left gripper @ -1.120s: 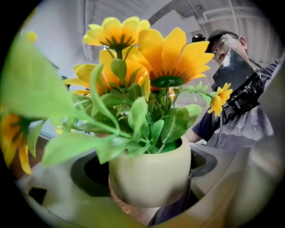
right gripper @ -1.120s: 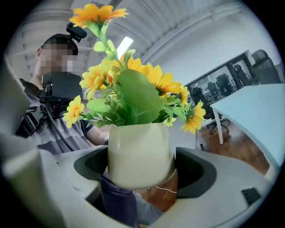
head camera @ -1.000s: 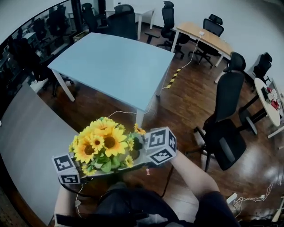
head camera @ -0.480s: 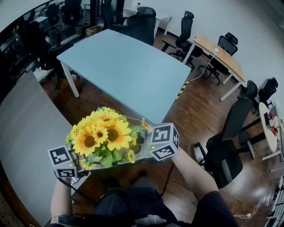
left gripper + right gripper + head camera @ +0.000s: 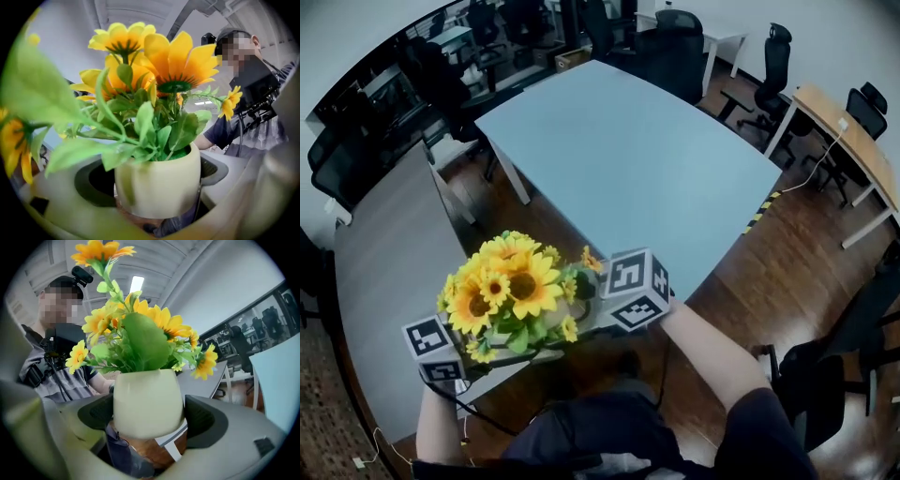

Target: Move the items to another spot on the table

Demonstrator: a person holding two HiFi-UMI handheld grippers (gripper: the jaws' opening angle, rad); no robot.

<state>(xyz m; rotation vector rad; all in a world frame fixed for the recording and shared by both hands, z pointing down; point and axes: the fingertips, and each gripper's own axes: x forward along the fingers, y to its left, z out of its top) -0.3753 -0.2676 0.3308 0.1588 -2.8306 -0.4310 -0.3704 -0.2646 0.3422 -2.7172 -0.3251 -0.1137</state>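
Note:
A cream pot (image 5: 159,180) of artificial sunflowers (image 5: 511,286) hangs in the air in front of the person, held from two sides. My left gripper (image 5: 157,190) has its dark pads against the pot's sides, and its marker cube (image 5: 431,347) shows at the lower left of the head view. My right gripper (image 5: 147,420) is shut on the same pot (image 5: 146,401) from the opposite side, with its cube (image 5: 636,289) to the right of the blooms. In the head view the flowers hide the pot and all the jaws.
A light blue table (image 5: 637,159) stands ahead, its near corner just beyond the flowers. A grey table (image 5: 384,272) lies at the left, under the left gripper. Office chairs (image 5: 773,56) and a wooden desk (image 5: 853,141) stand at the back right on the wooden floor.
The person has turned and stepped forward: the blue table has shifted right and nearer, the grey table is closer. Both grippers still hold the pot the same way.

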